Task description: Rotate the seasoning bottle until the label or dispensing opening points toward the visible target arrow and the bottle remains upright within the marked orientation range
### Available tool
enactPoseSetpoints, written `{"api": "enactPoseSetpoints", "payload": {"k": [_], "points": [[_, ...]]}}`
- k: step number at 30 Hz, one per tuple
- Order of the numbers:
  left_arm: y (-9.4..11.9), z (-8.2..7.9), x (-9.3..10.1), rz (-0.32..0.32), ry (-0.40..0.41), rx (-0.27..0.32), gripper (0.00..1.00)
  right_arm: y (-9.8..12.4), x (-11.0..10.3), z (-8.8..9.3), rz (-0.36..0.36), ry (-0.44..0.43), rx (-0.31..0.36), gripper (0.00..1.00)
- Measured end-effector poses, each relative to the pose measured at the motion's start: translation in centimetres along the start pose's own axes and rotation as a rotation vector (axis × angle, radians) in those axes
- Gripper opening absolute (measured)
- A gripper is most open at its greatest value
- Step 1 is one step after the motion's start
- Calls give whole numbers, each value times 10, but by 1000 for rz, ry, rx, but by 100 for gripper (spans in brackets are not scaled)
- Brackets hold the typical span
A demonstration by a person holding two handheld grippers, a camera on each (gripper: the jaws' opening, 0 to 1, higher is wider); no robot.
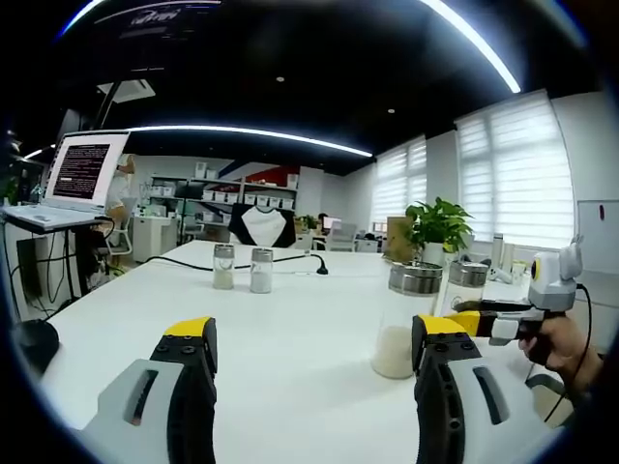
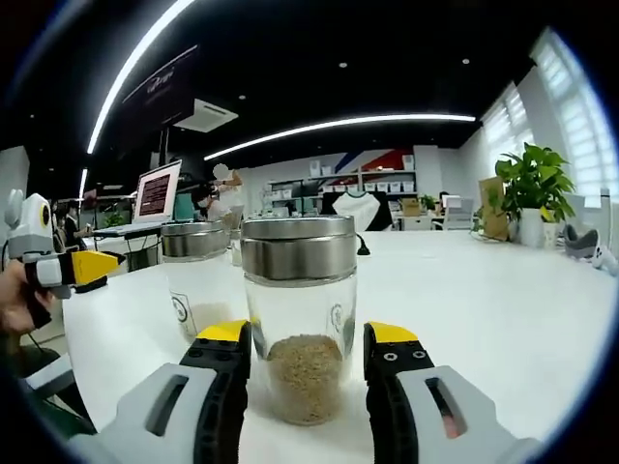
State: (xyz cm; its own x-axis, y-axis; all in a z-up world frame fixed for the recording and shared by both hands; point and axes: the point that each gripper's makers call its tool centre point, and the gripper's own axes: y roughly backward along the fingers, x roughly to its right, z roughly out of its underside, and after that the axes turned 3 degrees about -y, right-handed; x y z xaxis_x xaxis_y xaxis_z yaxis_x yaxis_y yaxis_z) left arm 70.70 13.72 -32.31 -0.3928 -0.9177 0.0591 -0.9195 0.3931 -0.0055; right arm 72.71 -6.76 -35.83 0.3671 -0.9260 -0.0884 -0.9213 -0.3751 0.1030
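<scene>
While the seasoning bottle (image 2: 299,319) stands upright on the white table (image 2: 503,300) between the right gripper (image 2: 305,362)'s parted jaws, not visibly pinched, the left gripper (image 1: 314,353) hangs wide open over bare table beside a second bottle (image 1: 408,319).

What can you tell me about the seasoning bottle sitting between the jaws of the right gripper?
The seasoning bottle is a clear glass jar with a brushed metal cap, standing upright on the white table. A shallow layer of brownish granules fills its bottom. A small round mark shows on the glass. It sits between the yellow-tipped jaws of the right gripper, which flank it closely; actual contact can't be confirmed. A second, similar bottle stands just behind it.
</scene>
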Motion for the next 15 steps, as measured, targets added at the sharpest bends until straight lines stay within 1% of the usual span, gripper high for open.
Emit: {"api": "enactPoseSetpoints", "payload": {"k": [2,4,7,9,12,14,15], "points": [[0,0,0,0,1,-1,87,1,-2,-1,-25,0,-15,47],[-1,1,0,0,2,-3,87,1,-1,-1,-32,-4,-25,48],[-1,0,1,1,1,-2,87,3,1,0,-43,22,-63,49],[-1,-1,1,0,0,0,87,4,4,-2,-48,36,-71,49],[-1,0,1,2,2,-2,87,5,7,-3,-60,52,-97,52],[-1,-1,1,1,2,-2,87,6,8,-2,-75,59,-112,53],[-1,-1,1,1,2,-2,87,6,6,0,-95,56,-131,53]]}}
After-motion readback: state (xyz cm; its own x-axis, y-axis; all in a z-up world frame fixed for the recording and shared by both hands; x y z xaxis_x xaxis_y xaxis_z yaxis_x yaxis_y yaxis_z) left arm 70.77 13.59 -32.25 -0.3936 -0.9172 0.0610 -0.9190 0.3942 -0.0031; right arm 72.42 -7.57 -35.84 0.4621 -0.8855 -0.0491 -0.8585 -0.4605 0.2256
